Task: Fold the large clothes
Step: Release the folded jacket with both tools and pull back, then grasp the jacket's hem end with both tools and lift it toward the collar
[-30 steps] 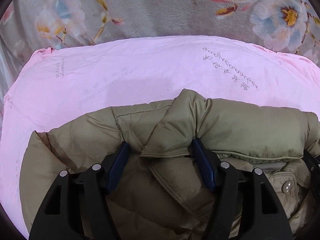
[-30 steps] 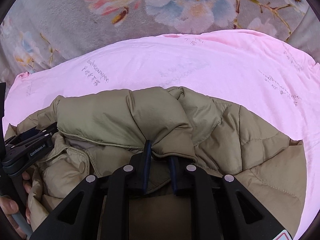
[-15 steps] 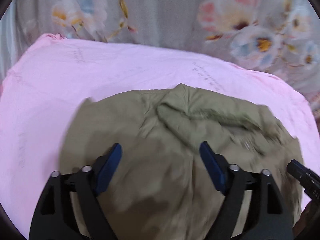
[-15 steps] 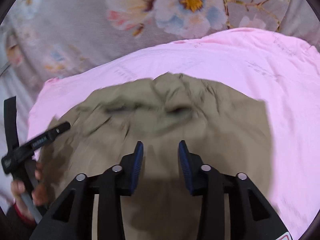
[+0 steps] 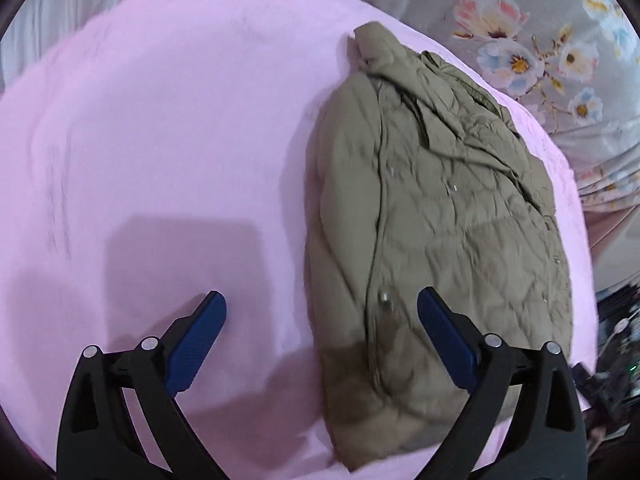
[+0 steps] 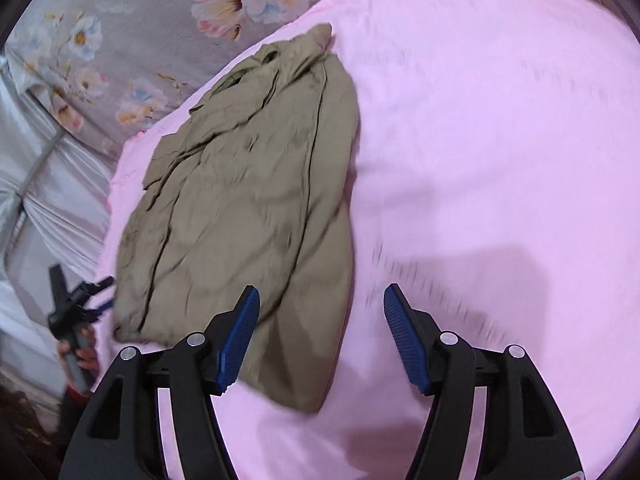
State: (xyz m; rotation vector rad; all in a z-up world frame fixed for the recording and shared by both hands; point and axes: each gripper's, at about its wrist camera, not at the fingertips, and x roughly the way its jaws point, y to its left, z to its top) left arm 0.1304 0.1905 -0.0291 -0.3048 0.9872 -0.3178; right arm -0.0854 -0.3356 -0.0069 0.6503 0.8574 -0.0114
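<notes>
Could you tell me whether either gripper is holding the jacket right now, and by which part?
Nothing is held: left gripper and right gripper are opening, clear of the jacket.

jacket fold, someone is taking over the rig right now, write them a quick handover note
Left gripper: jaws opening, nothing between them, above the jacket's near edge.
Right gripper: jaws opening, empty, above the jacket's other edge.
Jacket: olive, padded, lies released as a long bundle on the pink sheet, which covers a floral bedspread.
Done: the sides appear folded in, and nothing is held.
Left: probably fold the bundle end to end and flatten the bunched far end.
</notes>
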